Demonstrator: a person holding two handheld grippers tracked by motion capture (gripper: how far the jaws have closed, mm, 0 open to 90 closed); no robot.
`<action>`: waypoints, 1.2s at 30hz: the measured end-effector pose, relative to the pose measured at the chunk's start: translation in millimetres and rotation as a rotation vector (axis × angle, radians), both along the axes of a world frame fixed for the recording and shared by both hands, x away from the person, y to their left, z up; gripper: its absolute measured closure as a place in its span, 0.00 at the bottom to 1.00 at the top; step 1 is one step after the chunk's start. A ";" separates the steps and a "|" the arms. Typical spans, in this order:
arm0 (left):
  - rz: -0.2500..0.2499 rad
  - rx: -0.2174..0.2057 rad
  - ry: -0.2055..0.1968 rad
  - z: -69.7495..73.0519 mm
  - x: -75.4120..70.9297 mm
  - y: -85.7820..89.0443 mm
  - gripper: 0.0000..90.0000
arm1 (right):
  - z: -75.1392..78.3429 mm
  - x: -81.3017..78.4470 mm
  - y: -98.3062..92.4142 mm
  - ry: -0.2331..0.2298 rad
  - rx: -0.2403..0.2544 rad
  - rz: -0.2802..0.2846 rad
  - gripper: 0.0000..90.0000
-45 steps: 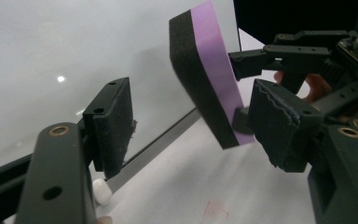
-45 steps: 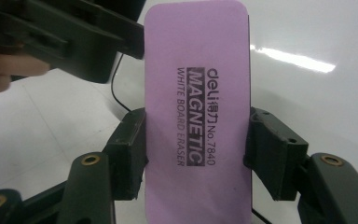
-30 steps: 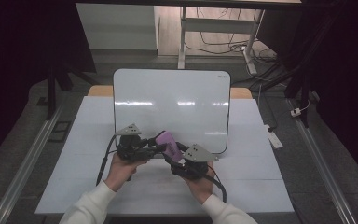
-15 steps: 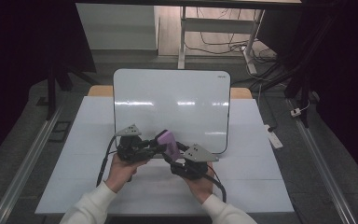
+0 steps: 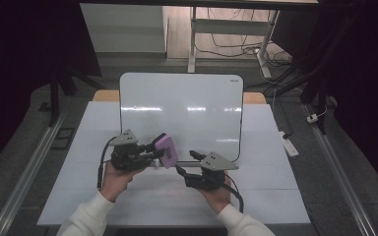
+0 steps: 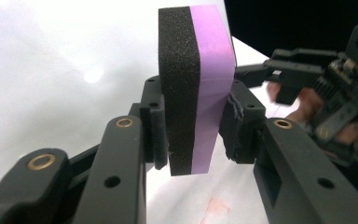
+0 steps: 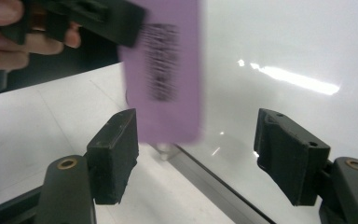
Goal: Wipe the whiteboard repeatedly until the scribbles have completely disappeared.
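Since the earlier frame, right gripper has let go and its jaws have been opening, now empty; left gripper pinches the purple eraser over the whiteboard's near edge

Right gripper let go — eraser with left gripper.

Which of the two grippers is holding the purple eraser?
The left gripper: its jaws clamp the eraser by both faces. The right gripper has just been opening its jaws, and nothing is between them.
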State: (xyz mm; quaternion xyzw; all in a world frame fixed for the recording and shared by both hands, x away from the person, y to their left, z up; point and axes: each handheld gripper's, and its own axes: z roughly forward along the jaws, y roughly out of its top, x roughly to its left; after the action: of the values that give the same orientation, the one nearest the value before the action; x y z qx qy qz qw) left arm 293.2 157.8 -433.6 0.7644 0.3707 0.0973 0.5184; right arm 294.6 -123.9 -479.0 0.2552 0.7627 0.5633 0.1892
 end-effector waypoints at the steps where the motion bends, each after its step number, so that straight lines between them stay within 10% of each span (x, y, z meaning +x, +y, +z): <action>1: 0.005 0.001 -0.003 1.1 -0.7 3.6 0.71 | 1.1 0.9 -5.0 -0.002 0.002 -0.006 0.34; 23: 0.064 0.098 0.047 17.1 -10.6 48.9 0.71 | -4.7 -5.3 -141.1 -0.005 -0.148 -0.255 0.38; 36: 0.164 0.151 0.115 11.9 -10.4 72.5 0.71 | -10.1 -0.5 -161.8 0.012 -0.152 -0.330 0.38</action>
State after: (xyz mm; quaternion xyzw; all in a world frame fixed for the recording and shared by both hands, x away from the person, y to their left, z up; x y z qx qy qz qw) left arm 282.8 230.3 -421.8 0.7728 0.4528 0.1230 0.4274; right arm 294.1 -285.7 -489.1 0.3654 0.7519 0.4640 0.2931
